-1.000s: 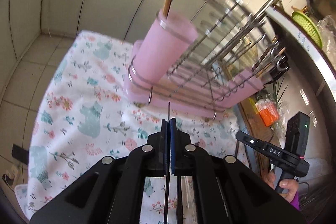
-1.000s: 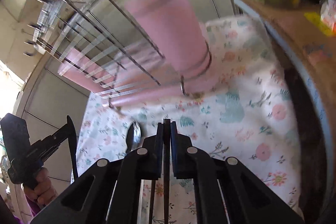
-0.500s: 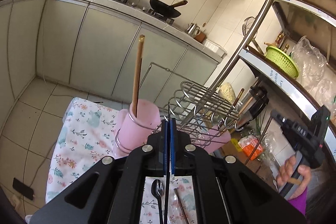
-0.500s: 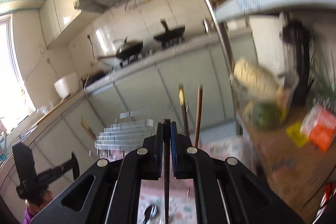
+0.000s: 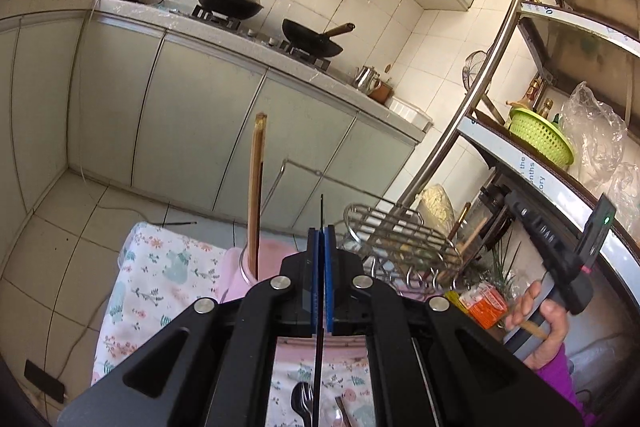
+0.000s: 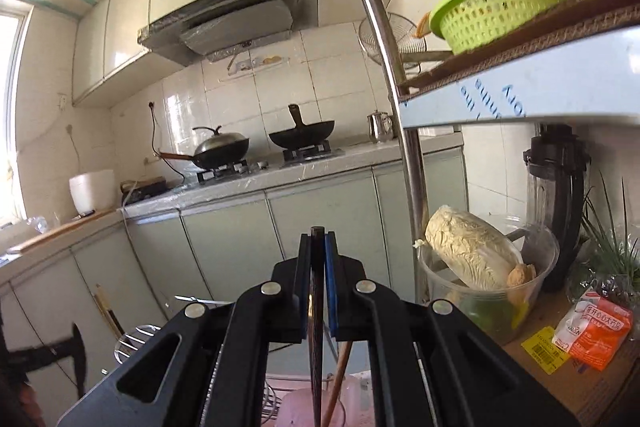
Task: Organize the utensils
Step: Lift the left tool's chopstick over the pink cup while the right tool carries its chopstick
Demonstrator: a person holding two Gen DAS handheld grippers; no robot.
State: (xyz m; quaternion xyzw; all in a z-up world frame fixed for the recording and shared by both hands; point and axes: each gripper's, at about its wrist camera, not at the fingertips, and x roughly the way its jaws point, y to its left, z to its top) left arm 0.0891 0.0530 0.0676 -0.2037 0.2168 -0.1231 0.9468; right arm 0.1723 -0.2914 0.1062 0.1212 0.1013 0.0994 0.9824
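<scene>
The left gripper has its blue pads pressed tight on a very thin dark metal blade that sticks up past the tips. It looks like a knife seen from its edge, but its handle is hidden under the black gripper body. The right gripper squeezes a dark brown wooden chopstick. The stick pokes out just above the pads and runs down toward the pink cup; its lower end is cut off at the bottom of the right wrist view.

A pink plastic cup stands in a wire ring on the flowered cloth. A pair of long light wooden chopsticks stands upright in it. The cup is mostly hidden behind the left gripper. Just beside it is a silver wire dish rack with a few sticks poking out at its far end.

On the cloth, low in the left wrist view, lies a dark metal fork, and next to it a brown stick end that is hard to make out.

On the shelf sits a clear plastic tub with a pale cabbage inside.
</scene>
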